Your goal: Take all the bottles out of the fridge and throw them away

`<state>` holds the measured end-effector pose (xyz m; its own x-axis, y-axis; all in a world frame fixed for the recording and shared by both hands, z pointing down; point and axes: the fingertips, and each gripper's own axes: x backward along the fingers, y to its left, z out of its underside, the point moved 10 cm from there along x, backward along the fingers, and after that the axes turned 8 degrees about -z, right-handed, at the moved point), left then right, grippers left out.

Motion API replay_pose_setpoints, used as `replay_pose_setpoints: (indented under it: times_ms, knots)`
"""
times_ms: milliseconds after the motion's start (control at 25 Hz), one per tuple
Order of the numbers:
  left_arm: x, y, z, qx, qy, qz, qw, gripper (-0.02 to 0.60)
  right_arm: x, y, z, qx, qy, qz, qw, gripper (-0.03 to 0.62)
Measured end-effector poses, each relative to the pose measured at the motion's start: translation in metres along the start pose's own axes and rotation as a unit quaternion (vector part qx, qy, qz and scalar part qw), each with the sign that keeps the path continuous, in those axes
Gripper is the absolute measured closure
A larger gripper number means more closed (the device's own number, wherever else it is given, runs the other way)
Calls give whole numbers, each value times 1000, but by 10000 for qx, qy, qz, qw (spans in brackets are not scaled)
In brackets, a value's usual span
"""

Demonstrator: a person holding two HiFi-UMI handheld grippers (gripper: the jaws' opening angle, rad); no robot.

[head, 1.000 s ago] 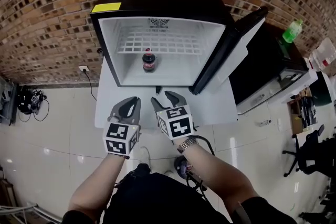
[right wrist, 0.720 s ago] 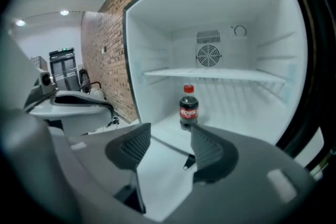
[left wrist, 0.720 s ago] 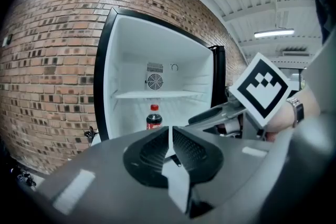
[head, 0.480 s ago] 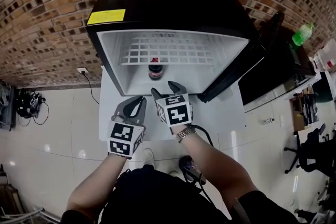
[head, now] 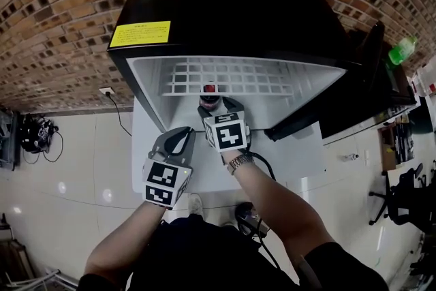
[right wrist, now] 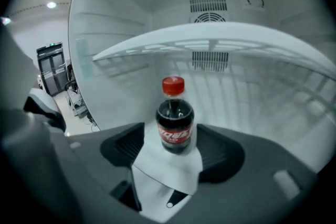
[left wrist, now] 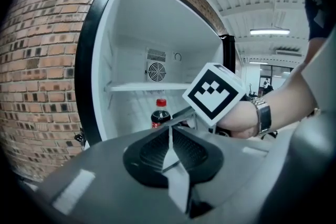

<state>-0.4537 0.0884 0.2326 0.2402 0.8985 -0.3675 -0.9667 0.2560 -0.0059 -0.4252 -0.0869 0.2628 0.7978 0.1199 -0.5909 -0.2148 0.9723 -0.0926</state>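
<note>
Under fridge shelf (right wrist: pixel 220 34), bottle (right wrist: pixel 175 122) upright, base hidden, label print blurred

Bright, fisheye-warped, edges perhaps blurred.

In the head view only the cap and shoulder of the bottle (head: pixel 209 93) are seen. The rest is hidden behind the right gripper (head: pixel 219 107), whose jaws have just been opening with the bottle in their gap. In the right gripper view its base is covered by those jaws. The print on the yellow label (head: pixel 139 33) cannot be read. The near edge of the bench (head: pixel 293 146) is partly covered by a forearm (head: pixel 269 204).
</note>
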Motion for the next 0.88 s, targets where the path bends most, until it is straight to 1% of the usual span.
replay_pose_setpoints:
  times_ms: [560, 880]
  knots:
    - [-15, 19, 1, -7, 94, 71, 9999, 578, -39, -11, -10, 26, 211, 105, 9997, 286]
    - [-16, 19, 2, 6, 114, 73, 9999, 577, -28, -9, -2, 5, 150, 156, 9998, 290]
